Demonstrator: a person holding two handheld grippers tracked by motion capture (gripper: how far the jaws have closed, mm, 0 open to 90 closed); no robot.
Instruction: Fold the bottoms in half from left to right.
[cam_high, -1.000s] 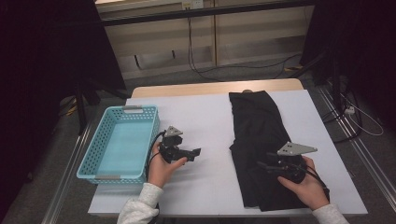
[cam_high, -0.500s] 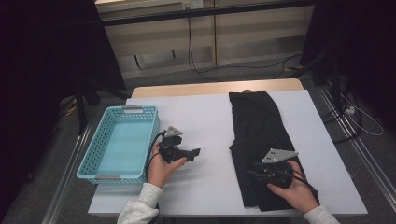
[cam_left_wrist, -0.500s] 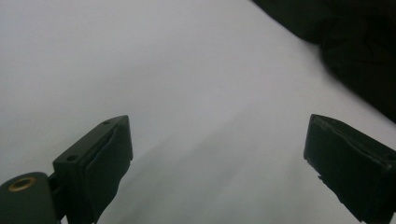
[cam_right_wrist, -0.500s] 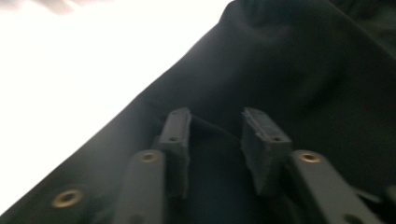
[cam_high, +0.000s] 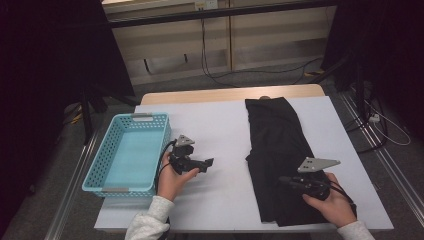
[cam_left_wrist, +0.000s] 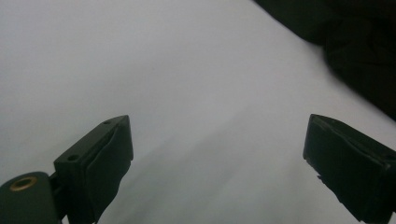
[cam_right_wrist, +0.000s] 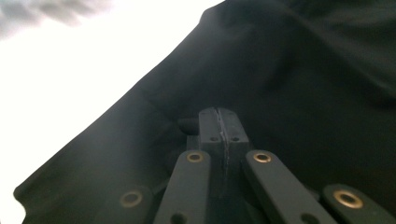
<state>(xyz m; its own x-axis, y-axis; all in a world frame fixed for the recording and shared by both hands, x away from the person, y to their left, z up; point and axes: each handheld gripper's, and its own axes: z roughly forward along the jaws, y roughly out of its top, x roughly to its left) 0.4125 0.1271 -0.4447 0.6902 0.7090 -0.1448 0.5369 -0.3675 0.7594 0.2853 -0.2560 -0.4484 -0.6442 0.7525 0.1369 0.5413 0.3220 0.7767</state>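
High view: a person seated at a white worktop (cam_high: 220, 125) works a long black garment (cam_high: 280, 150) that lies flat along the right half, running from the far edge to the near one, with a light blue basket (cam_high: 127, 152) standing well apart on the left. The right claw (cam_high: 287, 181) rests low on the garment's near end, and in the right gripper view its jaws stand pressed together with dark cloth all around them; whether a fold is pinched between them cannot be told. The left claw (cam_high: 209, 162) hovers over bare worktop between basket and garment, its jaws spread wide and holding nothing, the cloth's edge lying ahead of it in the left gripper view. The step in hand looks like taking hold of the garment's near end to fold it. To do it well, the right claw should bite a single corner of cloth right at the hem, and the left should come across to the opposite near corner before anything is lifted, so the fabric rises evenly and does not bunch or drag toward the worktop edge
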